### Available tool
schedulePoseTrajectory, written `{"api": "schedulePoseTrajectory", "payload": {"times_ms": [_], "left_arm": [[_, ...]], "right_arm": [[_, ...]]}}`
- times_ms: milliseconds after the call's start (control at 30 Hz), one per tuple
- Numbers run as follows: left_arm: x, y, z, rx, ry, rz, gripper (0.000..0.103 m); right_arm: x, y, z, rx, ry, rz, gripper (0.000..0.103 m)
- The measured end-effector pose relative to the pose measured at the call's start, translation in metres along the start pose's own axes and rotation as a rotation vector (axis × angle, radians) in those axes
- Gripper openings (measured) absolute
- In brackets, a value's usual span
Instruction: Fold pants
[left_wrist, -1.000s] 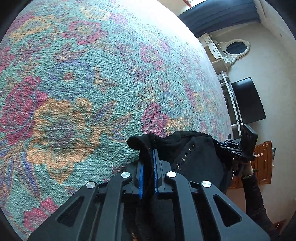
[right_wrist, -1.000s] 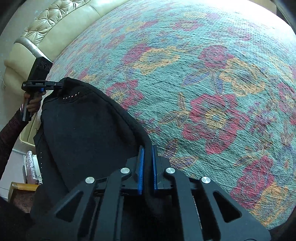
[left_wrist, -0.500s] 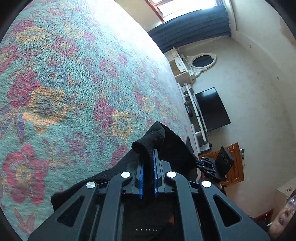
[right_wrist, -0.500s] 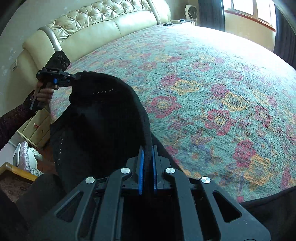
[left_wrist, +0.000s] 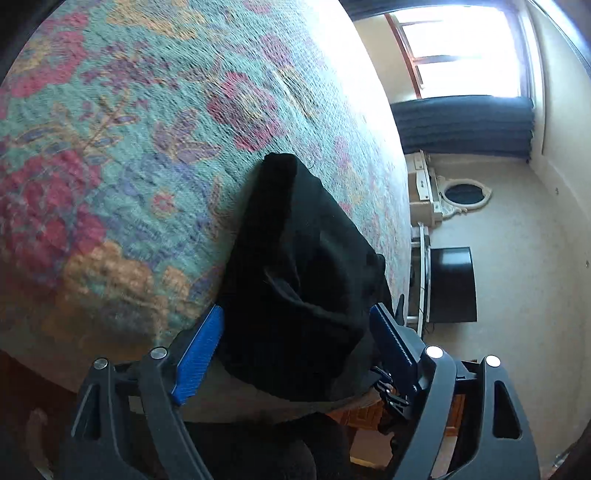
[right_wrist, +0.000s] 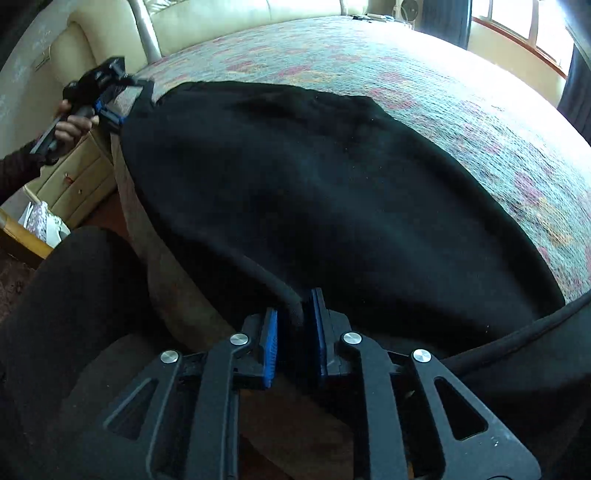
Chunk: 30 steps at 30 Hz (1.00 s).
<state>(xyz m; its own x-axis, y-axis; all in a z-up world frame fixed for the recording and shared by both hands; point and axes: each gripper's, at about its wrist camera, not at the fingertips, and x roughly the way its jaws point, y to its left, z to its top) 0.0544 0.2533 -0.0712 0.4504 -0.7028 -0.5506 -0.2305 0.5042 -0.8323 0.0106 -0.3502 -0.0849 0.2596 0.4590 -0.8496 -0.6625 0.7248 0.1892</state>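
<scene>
So, left wrist view: your left gripper (left_wrist: 295, 339) has just been opening and its jaws stand wide. The black pants (left_wrist: 299, 258) lie between the blue pads (left_wrist: 199, 354) at lower centre, but I can't see either pad pressing, so call it released. The cloth rests on the floral bedspread (left_wrist: 129, 147) near the bed's edge.

Right wrist view: your right gripper (right_wrist: 293, 332) has also just been opening, only slightly; the pants' rolled hem (right_wrist: 291, 310) sits between the pads and looks barely pinched. The pants (right_wrist: 314, 192) are spread flat across the bed. Laid out, no fold made yet.
</scene>
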Motion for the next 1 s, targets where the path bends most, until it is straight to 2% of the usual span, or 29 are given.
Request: {"api": "schedulePoseTrajectory", "payload": {"times_ms": [33, 133, 233, 300, 400, 467, 533, 633, 733, 767, 867, 900, 933, 1000], "left_arm": [[-0.006, -0.005, -0.006, 0.013, -0.04, 0.05, 0.079], [-0.013, -0.042, -0.019, 0.133, -0.127, 0.169, 0.08], [-0.006, -0.075, -0.034, 0.236, -0.162, 0.225, 0.08], [0.002, -0.085, -0.042, 0.239, -0.169, 0.293, 0.08], [0.016, -0.081, -0.058, 0.143, -0.17, 0.365, 0.08], [0.021, -0.072, -0.069, 0.072, -0.161, 0.373, 0.08], [0.022, -0.064, -0.074, 0.055, -0.139, 0.384, 0.08], [0.015, -0.066, -0.072, 0.075, -0.207, 0.412, 0.08], [0.018, -0.06, -0.069, 0.051, -0.199, 0.417, 0.08], [0.021, -0.057, -0.068, 0.031, -0.192, 0.417, 0.08], [0.024, -0.051, -0.064, -0.033, -0.199, 0.387, 0.079], [0.024, -0.051, -0.062, -0.04, -0.207, 0.386, 0.076], [0.024, -0.05, -0.06, -0.046, -0.213, 0.391, 0.067], [0.024, -0.049, -0.058, -0.076, -0.225, 0.408, 0.062]], "right_arm": [[-0.004, -0.003, 0.001, 0.04, -0.02, 0.014, 0.027], [-0.013, -0.013, 0.001, 0.134, -0.061, 0.055, 0.031], [-0.016, -0.021, 0.0, 0.228, -0.089, 0.107, 0.04], [-0.017, -0.023, -0.001, 0.276, -0.099, 0.127, 0.046], [-0.023, -0.025, 0.002, 0.319, -0.104, 0.119, 0.047], [-0.027, -0.028, -0.003, 0.381, -0.119, 0.166, 0.048], [-0.028, -0.031, -0.007, 0.414, -0.126, 0.193, 0.048], [-0.027, -0.027, -0.008, 0.4, -0.113, 0.168, 0.049], [-0.023, -0.025, -0.009, 0.406, -0.104, 0.175, 0.051], [-0.024, -0.025, -0.009, 0.403, -0.105, 0.172, 0.054], [-0.023, -0.022, -0.009, 0.391, -0.106, 0.165, 0.057], [-0.022, -0.021, -0.009, 0.387, -0.104, 0.162, 0.057], [-0.021, -0.021, -0.009, 0.386, -0.104, 0.161, 0.058], [-0.02, -0.022, -0.01, 0.392, -0.099, 0.164, 0.058]]}}
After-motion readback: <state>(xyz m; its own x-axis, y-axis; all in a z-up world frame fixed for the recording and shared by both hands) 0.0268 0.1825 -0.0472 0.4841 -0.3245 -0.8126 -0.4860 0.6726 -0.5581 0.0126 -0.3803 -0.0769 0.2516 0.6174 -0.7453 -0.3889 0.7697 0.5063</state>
